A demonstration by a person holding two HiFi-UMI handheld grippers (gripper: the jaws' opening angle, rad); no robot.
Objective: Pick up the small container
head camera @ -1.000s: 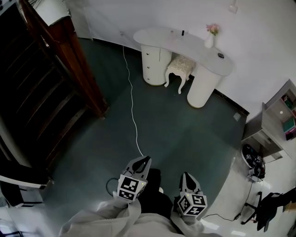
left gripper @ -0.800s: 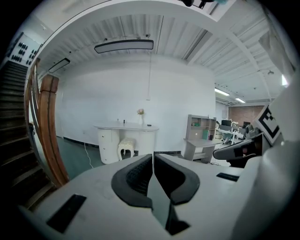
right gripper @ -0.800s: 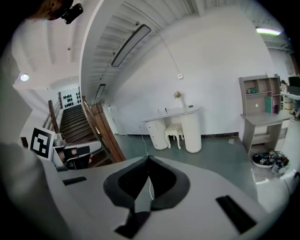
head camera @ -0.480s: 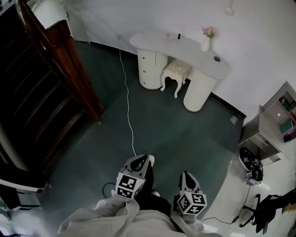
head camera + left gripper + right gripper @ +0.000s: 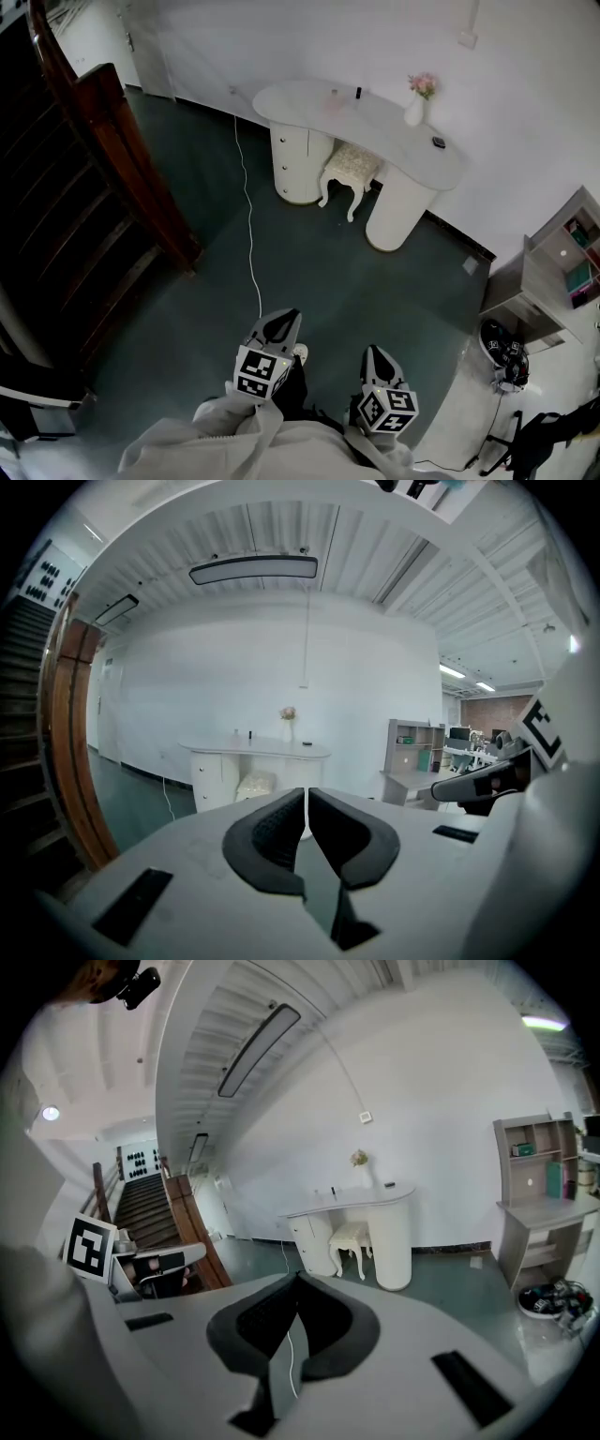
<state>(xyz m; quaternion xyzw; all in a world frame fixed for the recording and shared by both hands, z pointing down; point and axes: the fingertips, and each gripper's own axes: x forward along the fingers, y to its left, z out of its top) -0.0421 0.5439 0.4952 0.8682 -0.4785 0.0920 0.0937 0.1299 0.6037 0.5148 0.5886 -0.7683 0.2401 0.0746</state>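
Note:
A white curved desk [image 5: 375, 122] stands against the far wall. On it are a small dark bottle [image 5: 357, 93], a pale little thing [image 5: 334, 94], a flat dark item [image 5: 438, 142] and a white vase with pink flowers [image 5: 415, 111]. They are too small for me to tell which is the container. My left gripper [image 5: 283, 322] and right gripper [image 5: 374, 353] are held low in front of the person, far from the desk. Both are shut with nothing between the jaws. The desk also shows beyond the left gripper [image 5: 307, 794] and the right gripper [image 5: 296, 1279].
A white stool [image 5: 349, 164] is tucked under the desk. A white cable [image 5: 247, 216] runs across the dark green floor [image 5: 375, 272] towards me. A dark wooden staircase [image 5: 84, 187] rises at the left. A grey shelf unit [image 5: 562, 262] and dark shoes [image 5: 502, 342] are at the right.
The head view has shifted: the desk now sits further left and lower in the picture, and the staircase rail has swung. Both grippers stay shut in about the same place.

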